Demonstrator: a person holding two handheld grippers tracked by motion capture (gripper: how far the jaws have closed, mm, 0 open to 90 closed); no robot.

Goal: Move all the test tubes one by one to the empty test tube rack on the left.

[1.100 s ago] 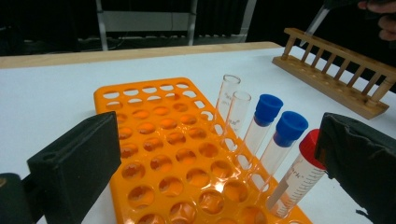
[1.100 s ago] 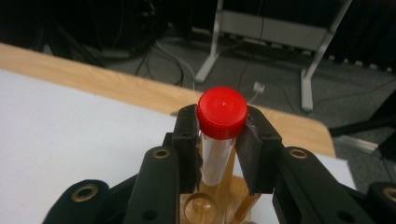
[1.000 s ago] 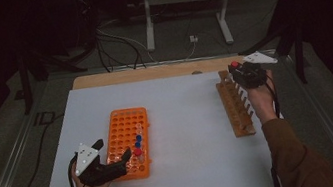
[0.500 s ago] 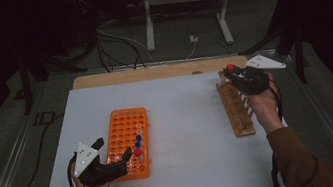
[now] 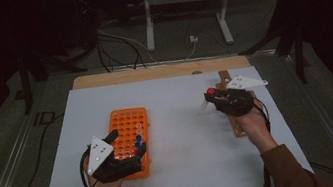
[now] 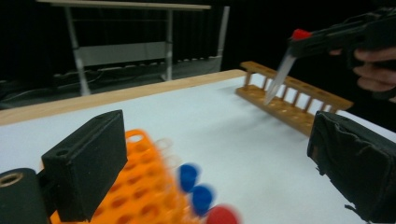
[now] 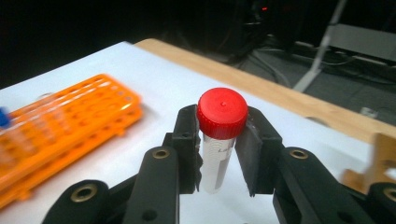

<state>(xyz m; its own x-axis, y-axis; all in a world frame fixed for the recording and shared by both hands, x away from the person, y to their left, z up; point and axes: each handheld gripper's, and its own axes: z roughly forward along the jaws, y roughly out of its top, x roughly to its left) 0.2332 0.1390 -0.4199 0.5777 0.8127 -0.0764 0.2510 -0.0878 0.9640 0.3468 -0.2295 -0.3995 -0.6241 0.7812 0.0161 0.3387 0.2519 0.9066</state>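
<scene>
Since the earlier frames the right hand-held gripper [image 5: 210, 97] has travelled left, off the wooden tube rack [image 5: 234, 122] and out over the open white bench [image 5: 188, 145], carrying a red-capped test tube [image 5: 209, 98] with it; the left hand-held gripper [image 5: 129, 142] has lifted a little at the near end of the orange tube rack [image 5: 127, 130], and its jaws have just been closing slightly with nothing between them. In the high view the right hand-held gripper is clamped on the tube, its red cap uppermost and the clear body slanting down to the left, above the bench between the two racks. The wooden rack lies at the right side, partly under the right hand. The left hand-held gripper hovers over the orange rack's near end with its jaws well apart, a blue-capped tube [image 5: 138, 139] standing in the rack just beside it. In the left gripper view the two black jaws stand wide apart and empty over the orange rack [image 6: 140, 196]; two blue caps [image 6: 196, 189] and a blurred red cap [image 6: 222, 215] sit in it, and farther off the red-capped tube [image 6: 280, 77] hangs tilted from the other gripper above the wooden rack [image 6: 299, 102]. In the right gripper view the pads [image 7: 250, 149] press on the tube [image 7: 219, 140] just under its red cap, with the orange rack [image 7: 60, 126] off to the left.
</scene>
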